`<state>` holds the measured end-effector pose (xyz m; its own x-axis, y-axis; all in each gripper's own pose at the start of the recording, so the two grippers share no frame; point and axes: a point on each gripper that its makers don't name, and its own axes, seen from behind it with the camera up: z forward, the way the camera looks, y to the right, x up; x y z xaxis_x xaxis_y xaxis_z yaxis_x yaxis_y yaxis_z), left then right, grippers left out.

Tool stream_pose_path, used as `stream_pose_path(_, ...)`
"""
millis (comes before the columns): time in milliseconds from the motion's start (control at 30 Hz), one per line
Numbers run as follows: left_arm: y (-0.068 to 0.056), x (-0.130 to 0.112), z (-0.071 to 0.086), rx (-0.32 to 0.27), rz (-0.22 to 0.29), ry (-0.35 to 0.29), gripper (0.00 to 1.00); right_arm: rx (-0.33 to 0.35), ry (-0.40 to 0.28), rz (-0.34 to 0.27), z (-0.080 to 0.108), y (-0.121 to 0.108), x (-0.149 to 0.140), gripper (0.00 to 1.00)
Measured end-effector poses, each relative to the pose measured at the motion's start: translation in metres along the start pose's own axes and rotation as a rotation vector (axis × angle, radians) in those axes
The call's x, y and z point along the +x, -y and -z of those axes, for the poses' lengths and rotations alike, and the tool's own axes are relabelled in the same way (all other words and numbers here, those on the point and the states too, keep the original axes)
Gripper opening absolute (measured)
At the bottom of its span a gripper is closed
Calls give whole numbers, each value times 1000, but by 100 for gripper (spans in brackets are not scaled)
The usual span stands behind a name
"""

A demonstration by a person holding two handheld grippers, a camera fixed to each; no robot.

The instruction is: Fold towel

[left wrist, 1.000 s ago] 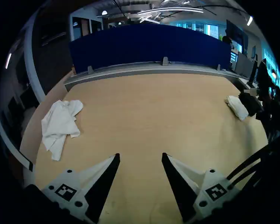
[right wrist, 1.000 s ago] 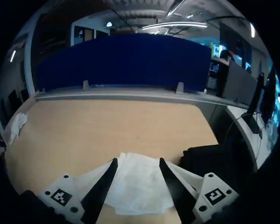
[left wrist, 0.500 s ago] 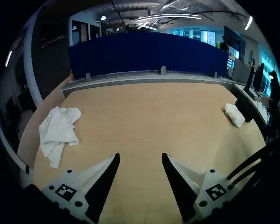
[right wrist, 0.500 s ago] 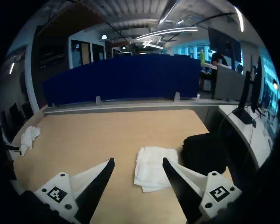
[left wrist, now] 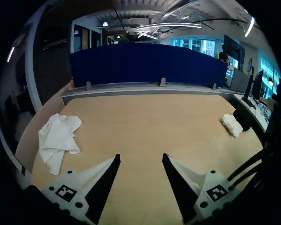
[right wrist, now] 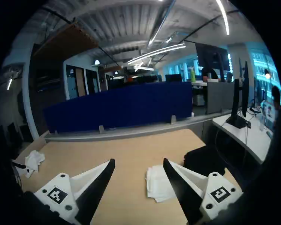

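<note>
A crumpled white towel lies near the left edge of the wooden table; the right gripper view has it far off at the left. A folded white towel rests near the table's right side, partly behind my right gripper's right finger; the left gripper view places that folded towel at the far right. My left gripper hangs open over bare table. Raised above the table, my right gripper is open and holds nothing.
A black folded cloth lies just right of the folded towel. A blue partition with a grey rail runs along the table's far edge. A neighbouring white desk with monitors stands to the right.
My right gripper has lifted up and back from the folded towel, which stays on the table. The left gripper has drawn back slightly; the crumpled towel has not moved.
</note>
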<state>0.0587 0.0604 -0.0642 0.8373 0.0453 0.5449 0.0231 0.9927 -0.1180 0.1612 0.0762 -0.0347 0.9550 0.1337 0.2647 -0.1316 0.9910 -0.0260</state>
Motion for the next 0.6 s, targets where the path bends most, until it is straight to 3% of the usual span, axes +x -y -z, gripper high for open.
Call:
stream_pose_path(167,3,9,2,-3,2,-32,83,0,-109,15,14,22,25,100)
stream_pose_path(267,6,13,2,-7,7,-47,83,9,-140,39,19,38,30,100)
stream_pose_path(467,17,35,5,-2,23,-124,83,23,-131,87,21,60,25,100)
stream_pose_path(600,24,67,13,-1,29,-241,83,17,-128,83,20,69,25,100)
